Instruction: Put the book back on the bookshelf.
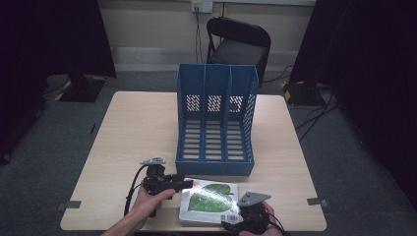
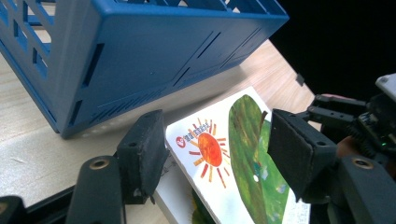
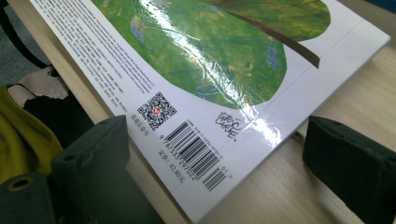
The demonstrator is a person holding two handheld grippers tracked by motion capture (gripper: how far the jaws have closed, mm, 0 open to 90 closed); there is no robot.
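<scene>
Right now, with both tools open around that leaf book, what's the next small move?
Probably close the left tool on the book: its jaws already straddle the book's corner, still apart. The book lies flat before the blue file rack, and the right tool is open at the barcode corner.

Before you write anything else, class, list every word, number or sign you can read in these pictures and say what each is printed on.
"ERIC CARLE": signature on the book cover, above the barcode.
"42.80": price beside the barcode.
"01 >": at the barcode's end.
Barcode digits: start "9 78", the rest too uncertain to quote.
QR code, fine print along the edge, red logo by the sun: too small to read.
Blue file rack: no text.
</scene>
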